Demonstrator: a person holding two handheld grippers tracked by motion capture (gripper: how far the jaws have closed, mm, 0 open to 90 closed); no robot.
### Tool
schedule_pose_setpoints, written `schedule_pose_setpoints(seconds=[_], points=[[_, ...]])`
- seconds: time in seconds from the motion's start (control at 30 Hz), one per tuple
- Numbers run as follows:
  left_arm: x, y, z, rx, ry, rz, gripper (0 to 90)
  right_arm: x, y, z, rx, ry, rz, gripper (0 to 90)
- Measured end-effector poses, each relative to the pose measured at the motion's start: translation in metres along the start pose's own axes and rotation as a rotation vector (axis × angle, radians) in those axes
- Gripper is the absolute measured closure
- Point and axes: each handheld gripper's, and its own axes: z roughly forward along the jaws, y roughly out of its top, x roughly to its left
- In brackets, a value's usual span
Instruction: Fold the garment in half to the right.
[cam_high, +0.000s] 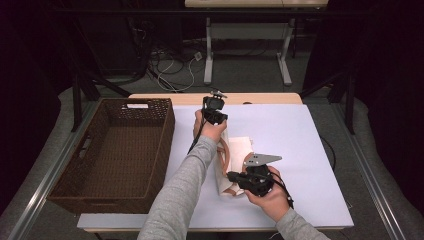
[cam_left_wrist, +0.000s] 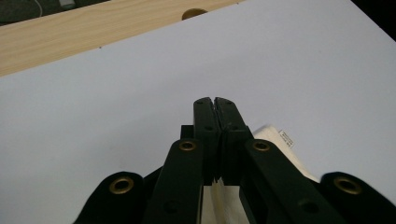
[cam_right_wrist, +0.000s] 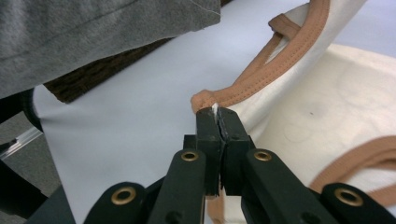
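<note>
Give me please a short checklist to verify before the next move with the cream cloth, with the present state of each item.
1. Right gripper grips the cream garment: ok, jaws shut on its brown-trimmed edge.
2. Left gripper grips the garment: ok, jaws shut, with cream fabric between them lower down.
3. Garment lifted off the white table cover: cannot tell; part still lies on it.
4. Wicker basket ready to receive: ok, it is empty and stands left of the garment.
5. Grey sleeve away from the fabric: ok, it is beside it.
6. Cable of the left gripper away from the garment: cannot tell.
</note>
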Motion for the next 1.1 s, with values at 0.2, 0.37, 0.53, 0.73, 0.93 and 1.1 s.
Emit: schedule_pose_setpoints(seconds=[0.2, 0.37, 0.53, 0.73, 0.93, 1.1], points=[[-0.006, -0.001, 0.013, 0.011, -0.016, 0.007, 88.6, -0.007, -0.009, -0.005, 0.016, -0.028, 0.009, 88.8], [-0.008, -0.001, 0.022, 0.019, -0.030, 0.011, 88.6, -0.012, -0.013, -0.009, 0.023, -0.035, 0.018, 88.8], [-0.010, -0.002, 0.029, 0.029, -0.042, 0.000, 88.5, -0.014, -0.017, -0.012, 0.030, -0.045, 0.030, 88.8], [-0.011, -0.006, 0.041, 0.050, -0.056, 0.019, 88.5, -0.019, -0.024, -0.010, 0.050, -0.056, 0.046, 88.7], [-0.013, -0.011, 0.053, 0.070, -0.072, 0.008, 88.4, -0.021, -0.033, -0.003, 0.087, -0.080, 0.026, 88.7], [-0.012, -0.018, 0.065, 0.084, -0.082, 0.009, 88.3, -0.021, -0.035, -0.003, 0.097, -0.091, 0.028, 88.6]])
